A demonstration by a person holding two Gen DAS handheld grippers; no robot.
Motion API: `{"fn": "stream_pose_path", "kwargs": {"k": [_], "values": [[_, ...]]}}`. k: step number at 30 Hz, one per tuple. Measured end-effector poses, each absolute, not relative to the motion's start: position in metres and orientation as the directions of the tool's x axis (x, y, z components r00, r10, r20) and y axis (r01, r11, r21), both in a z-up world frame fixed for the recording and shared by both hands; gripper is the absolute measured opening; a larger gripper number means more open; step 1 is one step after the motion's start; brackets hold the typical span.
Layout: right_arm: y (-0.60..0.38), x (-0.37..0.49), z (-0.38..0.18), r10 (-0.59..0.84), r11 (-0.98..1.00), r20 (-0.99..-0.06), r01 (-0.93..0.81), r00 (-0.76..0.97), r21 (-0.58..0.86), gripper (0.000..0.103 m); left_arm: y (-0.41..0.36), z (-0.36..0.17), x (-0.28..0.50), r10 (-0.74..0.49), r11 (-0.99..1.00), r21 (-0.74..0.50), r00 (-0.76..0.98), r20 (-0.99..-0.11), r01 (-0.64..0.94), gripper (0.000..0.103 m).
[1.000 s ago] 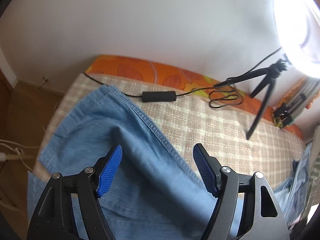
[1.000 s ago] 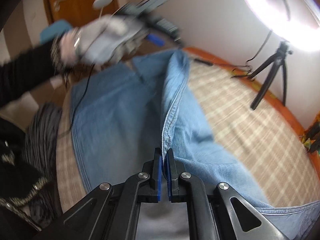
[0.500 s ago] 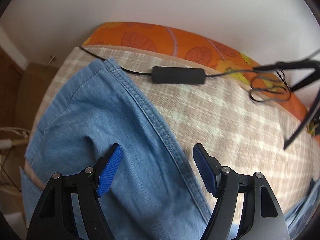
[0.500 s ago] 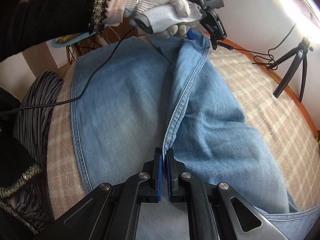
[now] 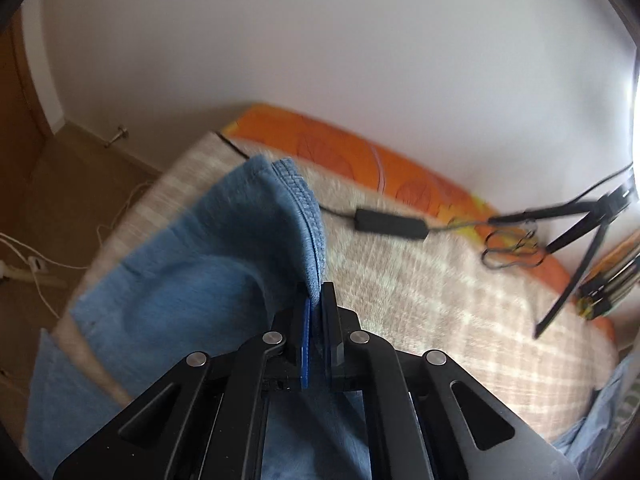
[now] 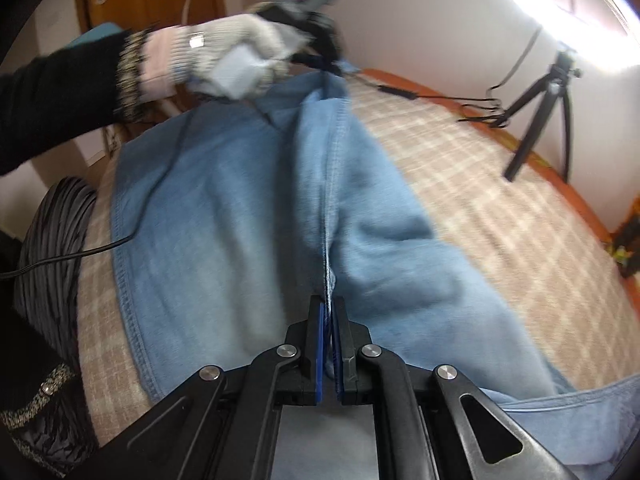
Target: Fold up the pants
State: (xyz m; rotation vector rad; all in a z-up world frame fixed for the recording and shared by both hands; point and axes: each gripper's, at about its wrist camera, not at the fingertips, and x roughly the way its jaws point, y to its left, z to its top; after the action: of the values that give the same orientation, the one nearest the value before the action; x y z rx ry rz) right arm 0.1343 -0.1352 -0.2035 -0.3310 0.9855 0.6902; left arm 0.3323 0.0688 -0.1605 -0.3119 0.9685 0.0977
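Light blue denim pants (image 6: pixel 224 216) lie on a checked beige bed cover (image 6: pixel 500 216). My right gripper (image 6: pixel 329 312) is shut on the pants' side seam and holds it up as a ridge. My left gripper (image 5: pixel 319 304) is shut on the seam near the hem corner (image 5: pixel 296 184), which is lifted off the bed. In the right wrist view the left gripper (image 6: pixel 316 60), held by a gloved hand (image 6: pixel 232 60), pinches the far end of the same seam.
A black tripod (image 6: pixel 536 108) with a bright ring light (image 6: pixel 572 4) stands at the far right of the bed. A black cable with an inline box (image 5: pixel 390 226) lies near the orange mattress edge (image 5: pixel 360 152). A striped dark cloth (image 6: pixel 52 240) is on the left.
My left gripper has closed on the pants' seam by the hem and lifted it. My right gripper stays shut on the seam, and the fabric between them is raised.
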Motion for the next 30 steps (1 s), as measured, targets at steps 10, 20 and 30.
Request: {"fn": "stream_pose_path", "kwargs": {"k": [10,20,30], "values": [[-0.153,0.153,-0.154,0.289,0.831,-0.804,-0.553,0.519,-0.057,0.000,0.109,-0.113,0.275,-0.088,0.934,-0.296,0.669,-0.738,-0.203,0.003],[-0.145,0.103,-0.115,0.272,0.807,-0.784,-0.576,0.558,-0.130,0.000,0.145,-0.129,0.153,-0.134,0.879,-0.412,0.707,-0.695,-0.239,0.003],[-0.123,0.034,-0.140,0.233,0.740,-0.858,-0.655,0.459,-0.150,0.000,0.156,-0.181,0.069,-0.172,0.813,-0.501,0.699,-0.694,-0.297,0.003]]}}
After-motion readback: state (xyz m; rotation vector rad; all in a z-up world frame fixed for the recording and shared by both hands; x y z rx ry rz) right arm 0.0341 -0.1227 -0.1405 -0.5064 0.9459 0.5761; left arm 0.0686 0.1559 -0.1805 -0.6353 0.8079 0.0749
